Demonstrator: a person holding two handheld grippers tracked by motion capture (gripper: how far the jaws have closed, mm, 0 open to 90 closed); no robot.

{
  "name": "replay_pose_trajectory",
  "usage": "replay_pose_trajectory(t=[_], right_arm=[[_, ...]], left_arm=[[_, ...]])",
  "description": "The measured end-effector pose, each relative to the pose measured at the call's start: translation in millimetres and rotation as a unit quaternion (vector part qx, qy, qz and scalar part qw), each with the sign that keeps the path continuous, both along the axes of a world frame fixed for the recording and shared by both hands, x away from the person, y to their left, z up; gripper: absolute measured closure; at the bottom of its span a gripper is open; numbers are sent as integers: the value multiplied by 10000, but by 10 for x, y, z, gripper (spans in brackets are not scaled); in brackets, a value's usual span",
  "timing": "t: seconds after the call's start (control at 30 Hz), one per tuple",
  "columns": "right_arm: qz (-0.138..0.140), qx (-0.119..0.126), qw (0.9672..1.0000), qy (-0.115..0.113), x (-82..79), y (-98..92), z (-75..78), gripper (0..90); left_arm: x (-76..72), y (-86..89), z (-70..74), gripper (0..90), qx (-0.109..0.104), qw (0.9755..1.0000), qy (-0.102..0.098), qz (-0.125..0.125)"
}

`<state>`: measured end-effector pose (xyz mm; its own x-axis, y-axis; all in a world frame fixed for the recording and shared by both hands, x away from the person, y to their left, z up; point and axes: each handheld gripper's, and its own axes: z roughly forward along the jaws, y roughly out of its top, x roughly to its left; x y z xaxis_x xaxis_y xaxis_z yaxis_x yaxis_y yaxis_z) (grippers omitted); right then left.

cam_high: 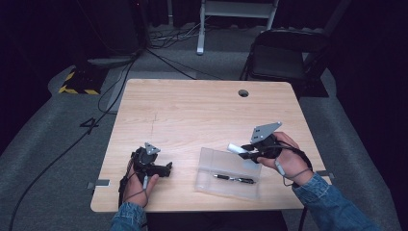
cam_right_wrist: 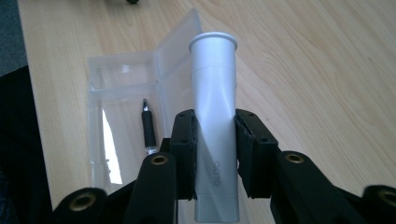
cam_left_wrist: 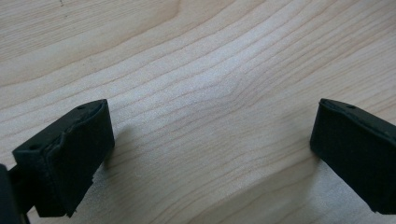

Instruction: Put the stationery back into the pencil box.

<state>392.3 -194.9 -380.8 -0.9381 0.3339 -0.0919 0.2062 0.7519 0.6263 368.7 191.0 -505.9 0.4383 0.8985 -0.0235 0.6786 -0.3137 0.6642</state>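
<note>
Pale wood grain covers the tabletop (cam_high: 192, 110), which is surrounded by grey carpet and dark curtains. Near its front edge, an open clear plastic case (cam_high: 226, 174) is laid flat, and a black pen (cam_high: 234, 179) is seen inside it. A white glue stick (cam_right_wrist: 215, 126) is clamped between the pads of the right claw (cam_high: 244, 150) and is held above the case's right end. The left claw (cam_left_wrist: 212, 154) is spread wide over bare wood, well apart from the case, with nothing between its pads.
</note>
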Motion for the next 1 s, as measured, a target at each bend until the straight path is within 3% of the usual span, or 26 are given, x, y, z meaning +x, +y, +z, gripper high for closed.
replay_pose_trajectory(t=[0.13, 0.37, 0.53, 1.0], right_arm=[[347, -85, 9993, 60, -56, 126, -60, 706], [722, -249, 9969, 162, -123, 313, -167, 705], [1098, -367, 9930, 251, -178, 451, -280, 705], [1595, -682, 9838, 456, -269, 580, -586, 706]], left_arm=[[-1, -2, -1, 1, -12, 10000, 0, 18], [0, 0, 0, 1, -1, 10000, -2, 0], [0, 0, 0, 1, 1, 10000, -2, -1], [0, -1, 0, 1, -3, 10000, -1, 4]])
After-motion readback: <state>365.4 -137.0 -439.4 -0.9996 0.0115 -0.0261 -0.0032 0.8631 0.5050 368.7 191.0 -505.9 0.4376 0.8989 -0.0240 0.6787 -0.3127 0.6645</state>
